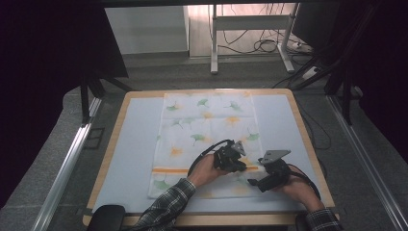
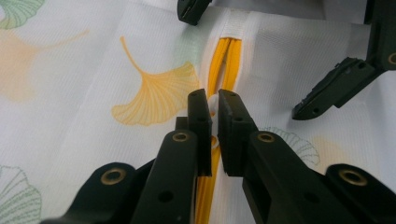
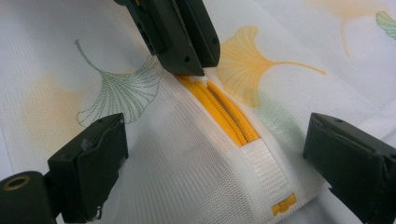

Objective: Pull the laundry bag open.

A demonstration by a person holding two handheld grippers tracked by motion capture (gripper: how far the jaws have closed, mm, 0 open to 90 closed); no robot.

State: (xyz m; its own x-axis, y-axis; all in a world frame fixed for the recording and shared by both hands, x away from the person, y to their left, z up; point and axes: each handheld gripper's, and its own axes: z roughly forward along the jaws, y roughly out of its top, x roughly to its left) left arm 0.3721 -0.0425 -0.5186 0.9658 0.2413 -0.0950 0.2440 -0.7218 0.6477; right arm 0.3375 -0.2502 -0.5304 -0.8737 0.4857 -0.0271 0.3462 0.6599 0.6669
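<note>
Here I see my left tongs [image 2: 212,108] clenched on the white zipper pull [image 2: 214,106] of the ginkgo-print bag [image 1: 207,125]; my right tongs [image 3: 210,154] stand released, straddling the yellow zipper's [image 3: 224,116] end at four o'clock on the tabletop [image 1: 130,144].

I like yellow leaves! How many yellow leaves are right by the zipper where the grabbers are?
1 clear yellow leaf sits just beside the yellow zipper, near the left gripper. Paler ones lie farther off; some may be hidden.
</note>
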